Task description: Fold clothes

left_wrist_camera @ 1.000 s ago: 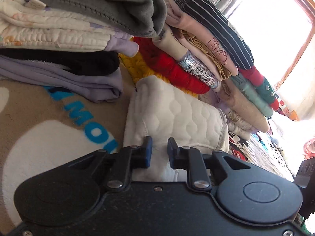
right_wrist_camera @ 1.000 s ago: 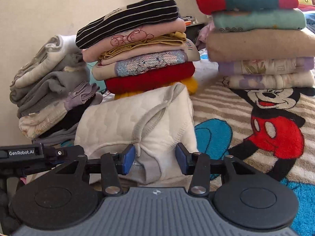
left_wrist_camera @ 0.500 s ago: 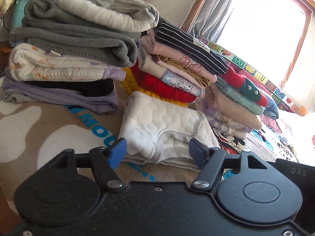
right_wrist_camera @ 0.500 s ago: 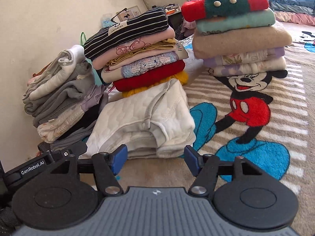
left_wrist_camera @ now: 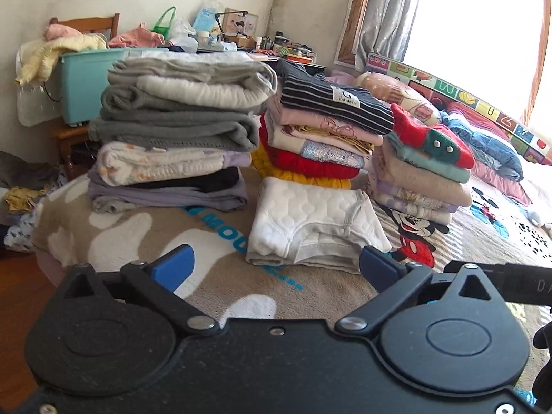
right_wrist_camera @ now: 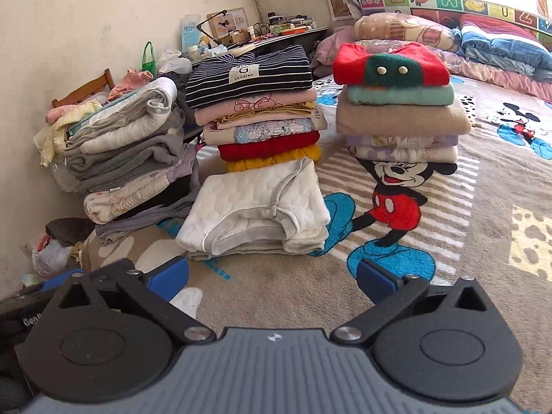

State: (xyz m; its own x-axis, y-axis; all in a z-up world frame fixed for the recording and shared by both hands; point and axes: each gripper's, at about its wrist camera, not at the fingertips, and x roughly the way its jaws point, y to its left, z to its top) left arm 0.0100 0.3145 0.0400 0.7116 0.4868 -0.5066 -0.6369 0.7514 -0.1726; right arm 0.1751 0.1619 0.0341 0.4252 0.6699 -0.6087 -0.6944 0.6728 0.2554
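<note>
Both grippers — left (left_wrist_camera: 274,269), right (right_wrist_camera: 272,276) — have backed off the folded white garment (left_wrist_camera: 314,220), jaws just spread wide, empty.

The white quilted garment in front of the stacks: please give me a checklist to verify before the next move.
1. White quilted garment folded and lying flat on the blanket: ok.
2. Left gripper open, its jaws having just been opening, nothing between them: ok.
3. Right gripper open, likewise just opened, empty: ok.
4. Both grippers clear of the garment: ok.
5. Middle stack, striped top uppermost, standing straight: ok.
6. Next unfolded garment within reach: cannot tell.
</note>
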